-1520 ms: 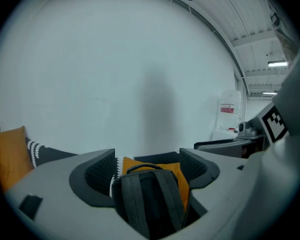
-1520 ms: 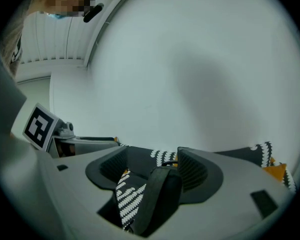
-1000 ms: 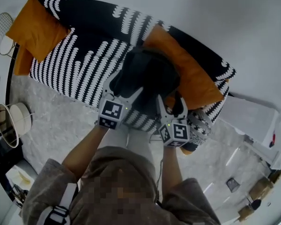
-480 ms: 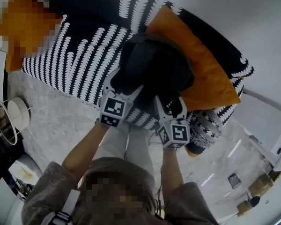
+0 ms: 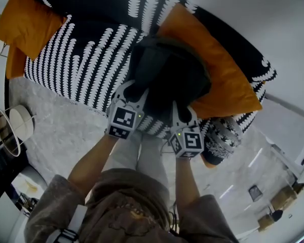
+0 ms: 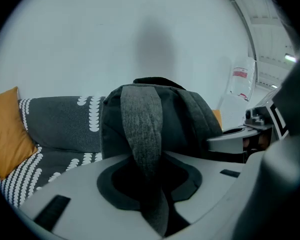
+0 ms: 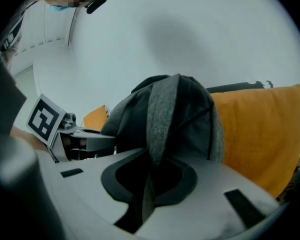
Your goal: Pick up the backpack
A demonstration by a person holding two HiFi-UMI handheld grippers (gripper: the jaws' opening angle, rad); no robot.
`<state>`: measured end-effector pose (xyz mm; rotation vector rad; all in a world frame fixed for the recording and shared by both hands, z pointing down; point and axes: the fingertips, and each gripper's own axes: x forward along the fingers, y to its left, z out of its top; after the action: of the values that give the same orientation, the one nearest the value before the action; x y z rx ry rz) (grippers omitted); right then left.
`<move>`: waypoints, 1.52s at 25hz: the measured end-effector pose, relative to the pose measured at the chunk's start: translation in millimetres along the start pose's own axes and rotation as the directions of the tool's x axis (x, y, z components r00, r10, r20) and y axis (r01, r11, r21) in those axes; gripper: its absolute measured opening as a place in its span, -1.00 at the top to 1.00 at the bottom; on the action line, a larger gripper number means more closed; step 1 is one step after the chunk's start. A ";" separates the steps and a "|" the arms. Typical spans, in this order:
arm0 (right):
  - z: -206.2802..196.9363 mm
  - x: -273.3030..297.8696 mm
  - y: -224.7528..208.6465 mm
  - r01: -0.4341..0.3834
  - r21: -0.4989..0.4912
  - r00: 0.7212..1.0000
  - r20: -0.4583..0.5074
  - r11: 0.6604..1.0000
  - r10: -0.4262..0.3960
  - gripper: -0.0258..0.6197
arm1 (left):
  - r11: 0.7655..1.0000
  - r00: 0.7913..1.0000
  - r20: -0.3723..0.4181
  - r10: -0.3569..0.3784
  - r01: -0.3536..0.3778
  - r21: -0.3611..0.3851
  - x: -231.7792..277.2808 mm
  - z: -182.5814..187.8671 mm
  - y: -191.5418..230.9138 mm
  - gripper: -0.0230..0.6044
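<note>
A dark grey backpack stands upright on the black-and-white sofa and leans against an orange cushion. My left gripper is at its near left side. Its jaws have just been closing and now pinch a grey shoulder strap, which runs down between them. My right gripper is at the near right side. Its jaws have also just been closing and clamp the other grey strap. In each gripper view the backpack fills the middle, close ahead.
A second orange cushion lies at the sofa's far left end. A black-and-white patterned pillow sits at the sofa's near right corner. A round white basket stands on the pale marble floor at the left. A white wall rises behind the sofa.
Both grippers came down to the front of the backpack with jaws wide open. Now both pairs of jaws have closed, each on a shoulder strap.
</note>
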<state>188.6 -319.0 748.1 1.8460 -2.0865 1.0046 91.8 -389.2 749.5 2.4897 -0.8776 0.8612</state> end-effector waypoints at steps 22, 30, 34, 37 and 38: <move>132.1 -96.6 56.6 -0.110 -0.111 0.972 0.193 0.988 0.130 0.84 | 0.993 0.987 0.134 -0.086 0.073 0.096 -100.4 116.6 -39.6 0.83; 166.0 -151.0 91.9 -0.155 -0.123 0.953 0.242 0.980 0.181 0.83 | 0.996 0.977 0.198 -0.081 0.072 0.049 -163.2 164.2 -52.8 0.83; 172.9 -177.3 116.2 -0.189 -0.174 0.941 0.250 0.966 0.229 0.83 | 0.997 0.972 0.219 -0.082 0.079 0.020 -192.3 169.2 -60.2 0.83; 189.7 -201.4 130.7 -0.205 -0.214 0.924 0.280 0.955 0.261 0.83 | 0.996 0.954 0.288 -0.083 0.083 0.014 -218.2 182.6 -68.7 0.83; 197.5 -209.1 134.3 -0.209 -0.223 0.916 0.295 0.952 0.270 0.83 | 0.997 0.948 0.307 -0.083 0.082 0.018 -226.5 188.4 -72.3 0.83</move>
<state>165.9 -265.1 436.1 1.7880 -2.5502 0.5467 79.0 -332.6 451.8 2.6880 -0.8587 0.4537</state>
